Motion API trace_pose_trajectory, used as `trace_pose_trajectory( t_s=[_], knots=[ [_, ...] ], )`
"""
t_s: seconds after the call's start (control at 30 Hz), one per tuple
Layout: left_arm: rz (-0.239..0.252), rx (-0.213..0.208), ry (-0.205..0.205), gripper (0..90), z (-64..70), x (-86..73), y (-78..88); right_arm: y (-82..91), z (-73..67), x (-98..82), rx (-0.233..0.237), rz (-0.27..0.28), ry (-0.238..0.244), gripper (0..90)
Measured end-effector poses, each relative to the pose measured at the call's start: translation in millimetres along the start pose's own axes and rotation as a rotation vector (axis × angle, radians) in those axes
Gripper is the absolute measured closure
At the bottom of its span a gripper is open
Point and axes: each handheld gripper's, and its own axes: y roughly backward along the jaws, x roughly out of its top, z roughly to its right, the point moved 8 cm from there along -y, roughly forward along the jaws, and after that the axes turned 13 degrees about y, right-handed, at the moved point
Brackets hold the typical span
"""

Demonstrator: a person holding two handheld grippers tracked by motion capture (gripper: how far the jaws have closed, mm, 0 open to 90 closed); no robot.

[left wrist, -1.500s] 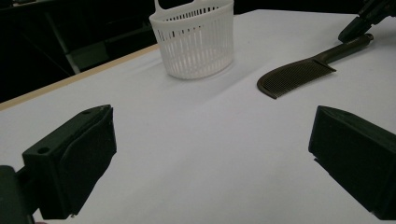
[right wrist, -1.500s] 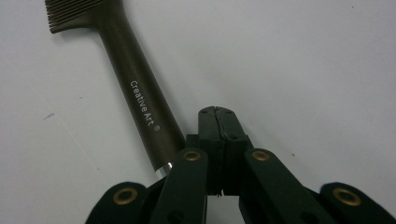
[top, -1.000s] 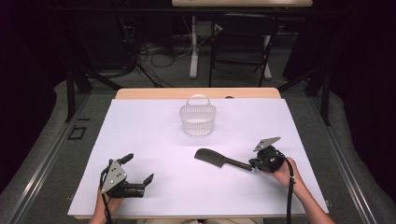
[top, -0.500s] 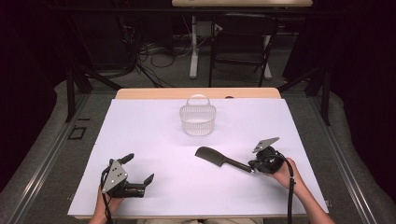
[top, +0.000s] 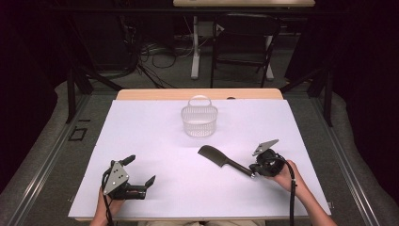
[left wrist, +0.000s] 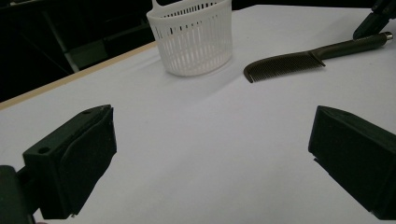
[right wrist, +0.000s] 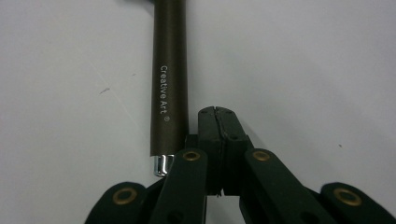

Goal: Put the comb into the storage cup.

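**Comb beside closed tongs**

A dark comb (top: 225,161) lay flat on the white surface (top: 155,127), near the right side. The right tongs (right wrist: 215,112) were pressed together with nothing between them, just beside the comb's handle end. The left tongs (top: 139,171) sat near the left, spread wide and empty. A white basket (top: 199,119) stood farther back, in the middle.

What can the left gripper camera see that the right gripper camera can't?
The left gripper view alone shows the white slotted plastic basket, the comb's teeth, and its own tongs spread wide open. The right gripper view alone shows "Creative Art" printed on the handle and its own tongs pressed shut beside it, gripping nothing. Both show the dark brown plastic comb lying on the white table.
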Motion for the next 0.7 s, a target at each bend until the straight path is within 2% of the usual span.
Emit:
trace_pose_trajectory(
  t_s=[0.17,0.3,0.43,0.6,0.7],
  knots=[
    [0.004,0.001,0.002,1.3,0.0,0.3,0.8,6.0,6.3,0.5,-0.03,0.016,-0.026,80.1],
    [0.005,0.0,0.003,1.3,-0.1,0.5,1.0,11.1,10.6,0.9,-0.057,0.022,-0.022,71.6],
    [0.004,-0.001,0.003,1.3,0.3,0.4,0.6,14.6,13.5,1.5,-0.072,0.02,-0.031,55.3],
    [0.005,-0.001,0.003,1.4,0.2,0.4,0.2,17.5,14.6,2.9,-0.076,0.026,-0.039,42.5],
    [0.003,-0.002,0.002,1.3,0.3,0.3,-0.1,18.5,15.3,4.1,-0.084,0.03,-0.038,31.5]
  ],
)
